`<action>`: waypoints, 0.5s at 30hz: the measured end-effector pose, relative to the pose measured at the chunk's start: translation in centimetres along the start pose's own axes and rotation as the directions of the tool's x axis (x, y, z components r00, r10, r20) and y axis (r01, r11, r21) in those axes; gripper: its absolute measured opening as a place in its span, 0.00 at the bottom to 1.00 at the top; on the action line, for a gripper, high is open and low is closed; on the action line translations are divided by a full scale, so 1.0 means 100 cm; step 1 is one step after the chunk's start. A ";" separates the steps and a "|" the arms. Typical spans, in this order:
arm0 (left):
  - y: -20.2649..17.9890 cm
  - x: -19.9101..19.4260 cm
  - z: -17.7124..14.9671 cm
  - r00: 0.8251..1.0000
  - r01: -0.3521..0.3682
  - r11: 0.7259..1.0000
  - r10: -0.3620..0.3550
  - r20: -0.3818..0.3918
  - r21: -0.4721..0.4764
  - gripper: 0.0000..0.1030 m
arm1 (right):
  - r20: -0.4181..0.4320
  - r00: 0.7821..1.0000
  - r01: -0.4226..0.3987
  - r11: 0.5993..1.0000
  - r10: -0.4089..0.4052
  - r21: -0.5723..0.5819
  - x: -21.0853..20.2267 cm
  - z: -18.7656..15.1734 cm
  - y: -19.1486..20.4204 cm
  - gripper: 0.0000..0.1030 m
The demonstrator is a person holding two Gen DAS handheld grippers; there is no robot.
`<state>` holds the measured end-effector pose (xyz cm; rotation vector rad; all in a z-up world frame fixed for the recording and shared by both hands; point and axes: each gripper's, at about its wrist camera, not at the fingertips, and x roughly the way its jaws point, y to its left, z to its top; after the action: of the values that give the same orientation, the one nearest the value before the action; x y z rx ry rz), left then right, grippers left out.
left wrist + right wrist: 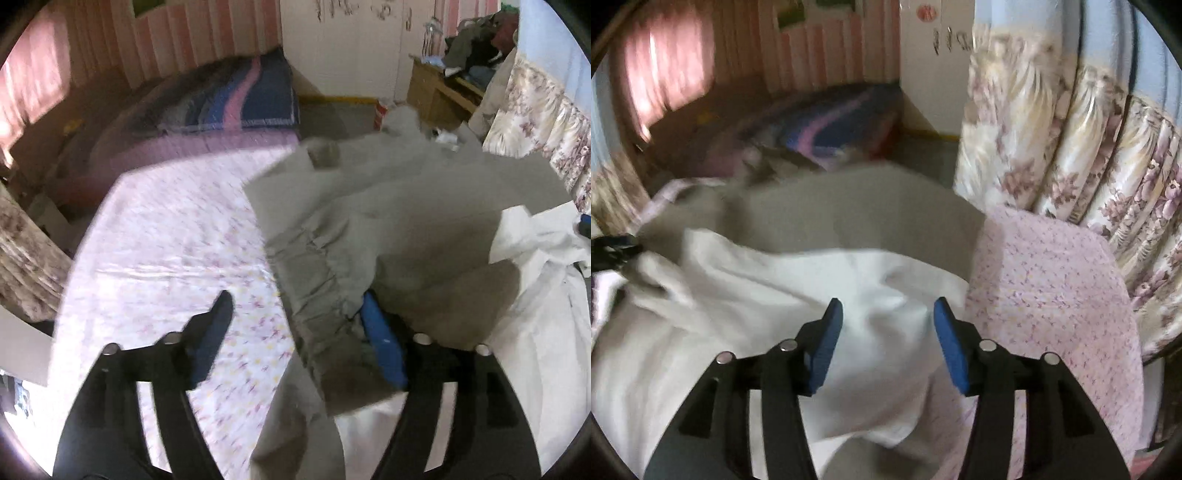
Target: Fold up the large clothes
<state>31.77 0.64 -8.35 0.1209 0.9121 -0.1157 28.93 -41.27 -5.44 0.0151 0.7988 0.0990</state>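
blue-padded left gripper (299,332) stood released, jaws wide; crumpled grey cotton garment (369,221) lay btwn them, draped over the right pad, stretching away up-right on pink floral bedsheet (177,240). right gripper (888,343) half-open over white cloth (775,295), pads not pressing; left was nearer the grey.

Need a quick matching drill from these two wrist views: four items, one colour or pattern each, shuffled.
Items:
1. large garment
2. cloth under the right gripper
3. bedsheet
4. curtain

Colours:
A. cream with big purple flowers
B. plain grey
C. pink with tiny specks
D. plain white

Pairs: 1-B, 2-D, 3-C, 4-A
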 end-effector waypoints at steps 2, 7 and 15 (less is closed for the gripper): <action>-0.005 -0.021 -0.001 1.000 0.013 1.000 -0.013 0.025 -0.015 0.73 | 0.033 0.999 -0.033 0.999 0.033 -0.014 -0.017 0.001 0.010 0.58; -0.047 -0.038 0.012 0.982 0.177 0.984 -0.176 0.074 -0.013 0.69 | 0.044 0.994 -0.096 0.993 0.099 -0.071 -0.019 -0.002 0.045 0.58; -0.068 0.026 -0.006 0.984 0.164 0.984 -0.158 -0.077 0.072 0.21 | -0.095 0.994 -0.068 0.967 0.046 -0.246 0.019 -0.046 0.066 0.44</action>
<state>31.83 -6.12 -11.18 0.1239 0.9884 -0.2989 26.44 -34.67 -9.66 -0.2056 0.8705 0.2559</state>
